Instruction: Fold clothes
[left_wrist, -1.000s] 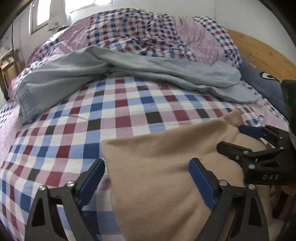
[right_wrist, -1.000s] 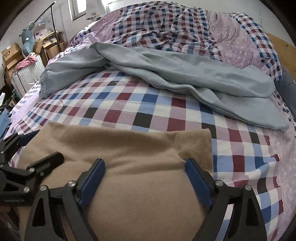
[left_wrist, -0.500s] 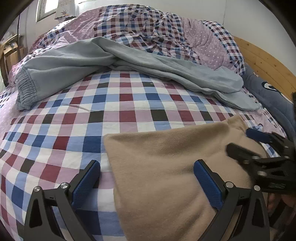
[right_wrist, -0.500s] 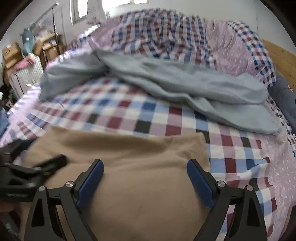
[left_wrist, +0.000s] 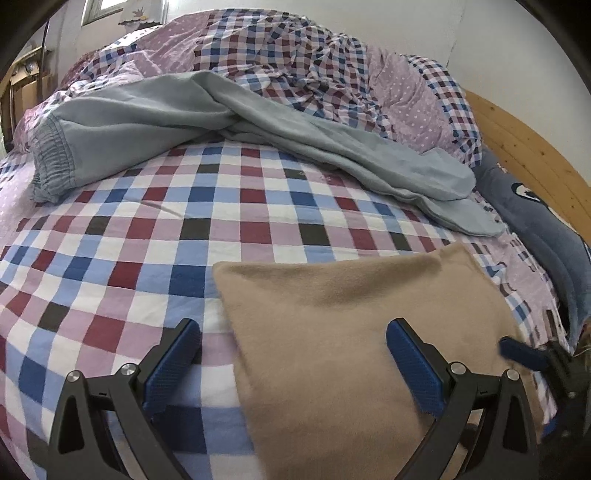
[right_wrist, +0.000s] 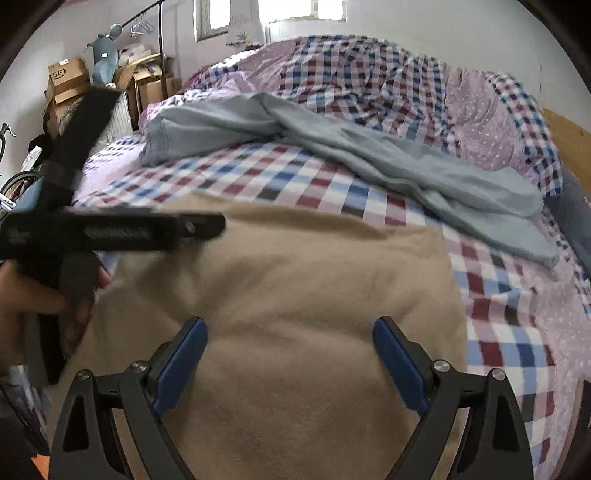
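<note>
- Hovering both tools low over the bed, we have the left hand-held gripper (left_wrist: 293, 354) spread wide with nothing between its blue pads, straddling the left edge of the tan fleece garment (left_wrist: 362, 332).
- Our right hand-held gripper (right_wrist: 290, 354) is likewise released and empty, its fingers standing apart above the middle of the same tan piece.
- That tan garment lies directly under and ahead of both tools as a neat flat rectangle with straight edges and square far corners on the checked red, blue and white bedsheet (left_wrist: 184, 236); we judge it already lies folded, though whether more folds are wanted we cannot tell.
- Farther ahead of both tools, well apart from the tan piece, the pale grey-blue sweatpants (left_wrist: 258, 122) sprawl twisted across the bed, elastic waistband to the left, legs trailing right. They lie loose and unfolded.
- We read the open, unloaded stance as suiting either smoothing the tan rectangle or reaching on toward the sweatpants.
</note>
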